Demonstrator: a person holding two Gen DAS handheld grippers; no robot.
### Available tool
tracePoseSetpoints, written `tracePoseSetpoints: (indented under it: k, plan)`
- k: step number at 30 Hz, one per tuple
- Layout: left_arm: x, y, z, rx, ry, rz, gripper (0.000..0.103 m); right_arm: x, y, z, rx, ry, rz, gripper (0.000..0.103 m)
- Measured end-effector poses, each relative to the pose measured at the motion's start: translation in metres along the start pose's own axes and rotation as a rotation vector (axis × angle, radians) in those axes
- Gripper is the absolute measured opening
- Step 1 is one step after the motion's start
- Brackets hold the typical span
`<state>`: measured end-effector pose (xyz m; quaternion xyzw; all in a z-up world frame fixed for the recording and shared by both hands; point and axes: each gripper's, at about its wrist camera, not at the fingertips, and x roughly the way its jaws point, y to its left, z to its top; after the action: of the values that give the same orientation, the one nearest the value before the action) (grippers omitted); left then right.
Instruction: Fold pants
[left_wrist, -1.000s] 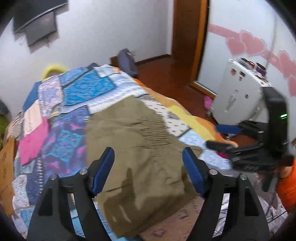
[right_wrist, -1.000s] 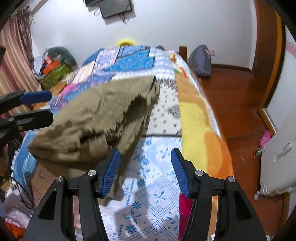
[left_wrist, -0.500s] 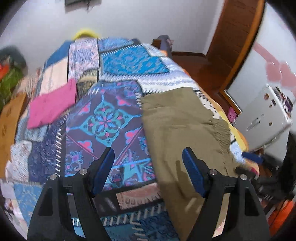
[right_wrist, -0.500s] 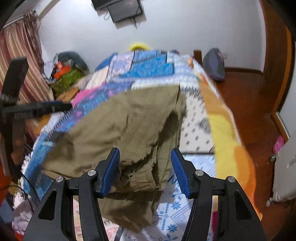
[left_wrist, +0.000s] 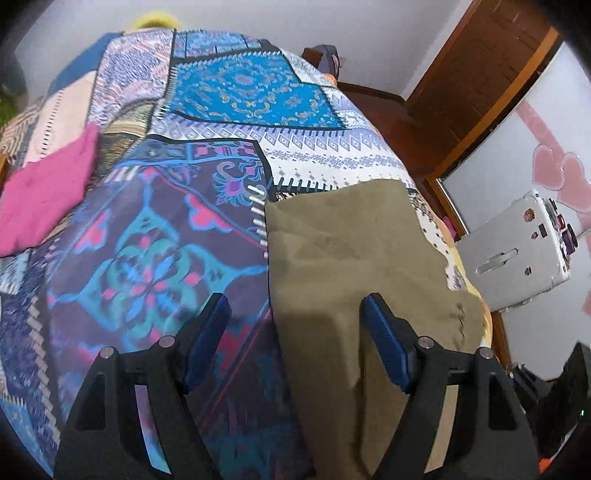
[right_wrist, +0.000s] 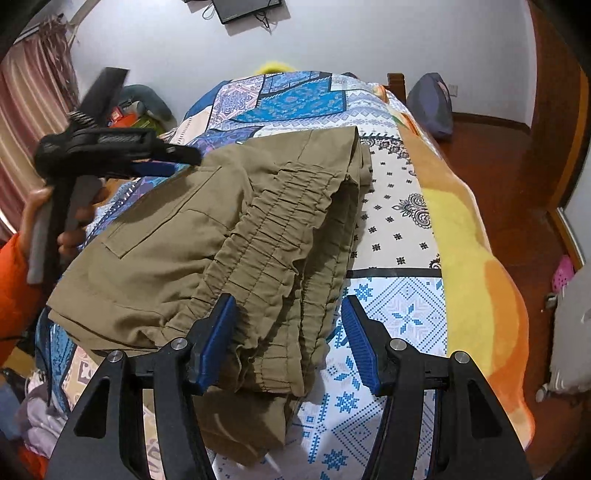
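Note:
Olive pants (right_wrist: 207, 236) lie folded on the patchwork bedspread (right_wrist: 399, 221), their gathered elastic waistband (right_wrist: 280, 266) toward me. My right gripper (right_wrist: 288, 332) hovers open over the near waistband corner, which sits between the blue pads; the right pad is clear of the cloth. In the left wrist view the pants (left_wrist: 354, 258) cover the right part of the bed. My left gripper (left_wrist: 295, 332) stands open just above their left edge, which runs between the fingers. In the right wrist view a hand holds the left gripper (right_wrist: 173, 162) at the pants' far left side.
A folded pink cloth (left_wrist: 44, 199) lies on the bed's left. A white cabinet (left_wrist: 517, 254) stands on the wooden floor at the right, and a dark bag (right_wrist: 432, 103) beside the bed's far corner. Clutter and a striped curtain (right_wrist: 26, 110) fill the left side.
The left gripper has swung from over the pants' middle to their left edge and come lower. The right gripper has sunk toward the waistband. The pants now lie flatter. Both grippers stayed open.

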<state>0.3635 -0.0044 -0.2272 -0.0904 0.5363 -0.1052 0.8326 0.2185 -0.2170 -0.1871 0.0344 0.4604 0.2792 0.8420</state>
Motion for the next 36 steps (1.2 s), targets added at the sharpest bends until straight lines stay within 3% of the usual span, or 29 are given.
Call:
tracePoseSetpoints:
  k: [6,8,12,14,24,32,36]
  plan:
    - [0.031,0.000,0.022,0.009,0.011,-0.013,0.057,0.002,-0.003,0.002,-0.006,0.007,0.015,0.056]
    - [0.037,-0.002,0.026,0.018,0.015,-0.016,0.029,0.005,-0.004,0.003,0.000,0.007,0.019,0.056]
    - [0.042,0.002,0.029,0.001,0.020,-0.045,0.019,0.006,-0.007,0.005,0.007,0.003,0.015,0.056]
    - [0.038,0.007,0.029,-0.015,0.012,-0.048,0.007,0.006,-0.007,0.005,0.007,0.004,0.017,0.056]
    - [-0.020,0.025,-0.005,0.012,-0.036,0.046,0.004,-0.008,-0.003,0.013,-0.037,-0.016,-0.097,0.059]
    - [-0.098,0.054,-0.069,-0.030,-0.151,0.188,0.000,-0.024,0.008,0.018,-0.037,-0.052,-0.084,0.059]
    - [-0.116,0.076,-0.093,-0.086,-0.132,0.171,0.000,-0.024,0.023,0.021,-0.060,-0.058,-0.063,0.059]
